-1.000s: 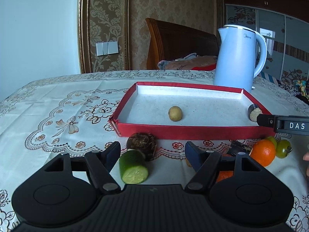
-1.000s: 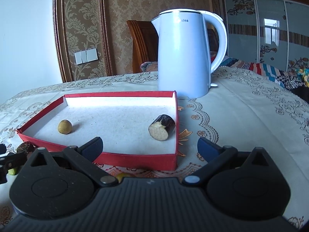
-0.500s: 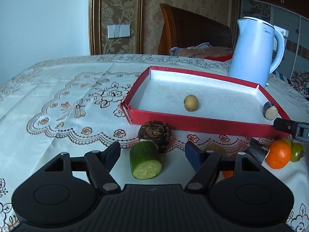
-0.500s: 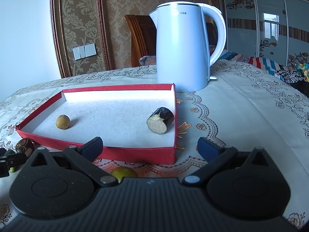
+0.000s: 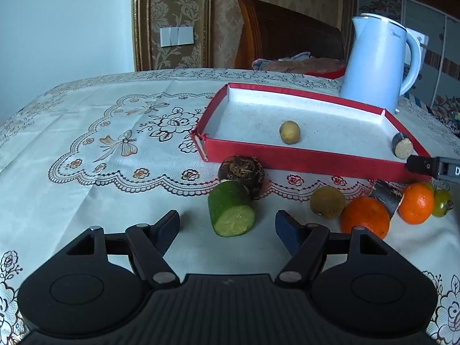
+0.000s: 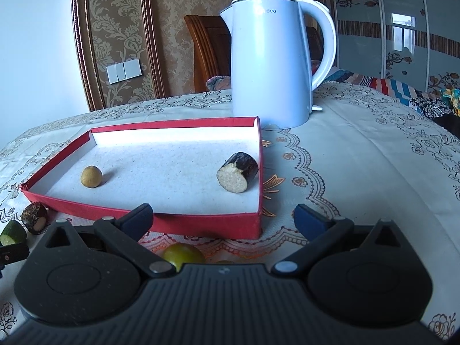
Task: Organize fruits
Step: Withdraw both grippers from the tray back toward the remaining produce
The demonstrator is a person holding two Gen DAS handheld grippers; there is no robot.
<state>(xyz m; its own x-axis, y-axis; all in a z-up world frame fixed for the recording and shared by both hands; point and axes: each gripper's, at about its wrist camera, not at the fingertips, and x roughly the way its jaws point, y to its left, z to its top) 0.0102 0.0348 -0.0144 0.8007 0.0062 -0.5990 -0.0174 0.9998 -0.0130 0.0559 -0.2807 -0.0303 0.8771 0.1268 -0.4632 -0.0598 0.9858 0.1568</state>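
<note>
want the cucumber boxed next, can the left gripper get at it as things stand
Probably yes: the left gripper is open, the cucumber piece lies between its fingertips, and only the taro touches its far side.

Soft daylight, cool blue cast; window glare at upper right on the cabinet doors (image 6: 402, 31). Shadows faint, fisheye bends the edges, corners go dark.

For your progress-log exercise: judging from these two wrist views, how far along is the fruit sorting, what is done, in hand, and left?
Early stage. Done: the red tray holds only a small yellowish fruit and a dark cut piece. In hand: nothing; the left gripper is open in front of the cucumber piece, and the right gripper is open too. Left: two oranges, a brownish fruit and a green one lie outside the tray.
</note>
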